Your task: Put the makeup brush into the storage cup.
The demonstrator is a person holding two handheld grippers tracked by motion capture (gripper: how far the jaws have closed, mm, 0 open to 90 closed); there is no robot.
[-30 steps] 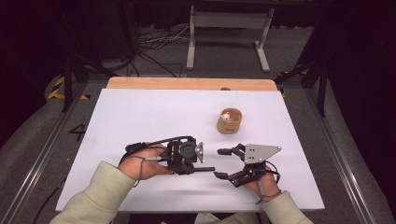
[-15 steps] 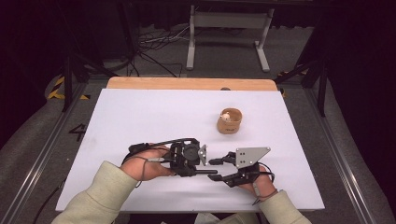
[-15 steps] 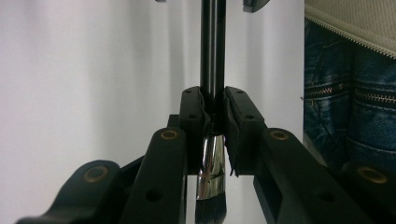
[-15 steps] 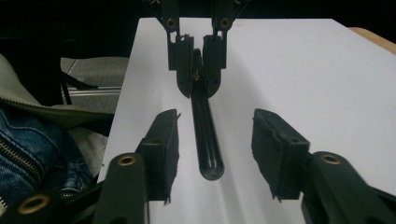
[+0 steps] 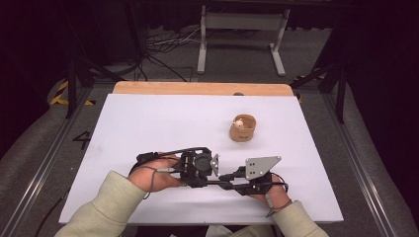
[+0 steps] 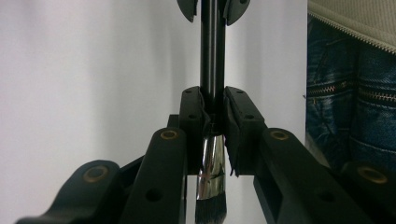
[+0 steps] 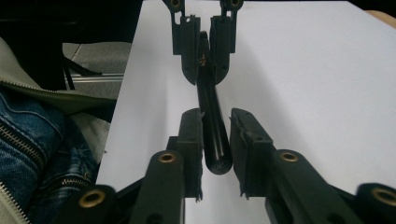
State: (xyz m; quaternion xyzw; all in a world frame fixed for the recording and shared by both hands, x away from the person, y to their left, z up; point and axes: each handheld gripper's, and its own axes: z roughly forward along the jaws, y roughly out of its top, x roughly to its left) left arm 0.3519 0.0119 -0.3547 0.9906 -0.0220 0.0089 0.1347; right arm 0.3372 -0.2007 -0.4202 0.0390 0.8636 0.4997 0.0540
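White board covers the table, with a strip of bare wood along its far edge and dark floor, cables and a metal stand beyond it at the top of the high view. Right of centre on the white surface stands a small round wooden cup; something pale sits inside it, too small to identify.

Compared with a second ago, the right gripper has swung in toward the left one: then its jaws pointed away with a clear gap between the two tools, and now both meet on one thing in the lower middle of the frame. The left gripper has barely shifted, and the cup stands where it did.

That thing is a paintbrush with a black handle, a shiny metal ferrule and dark bristles. In the left gripper view the jaws are closed tight on it right where the handle meets the ferrule, the bristles hanging toward the bottom of the frame and the handle running up to the other gripper at the top edge. In the right gripper view the rounded end of the handle lies between the right gripper's jaws, which stand narrowly parted with a slim gap on each side, not pressing it. The left hand and right hand enter from the bottom, in pale sleeves.
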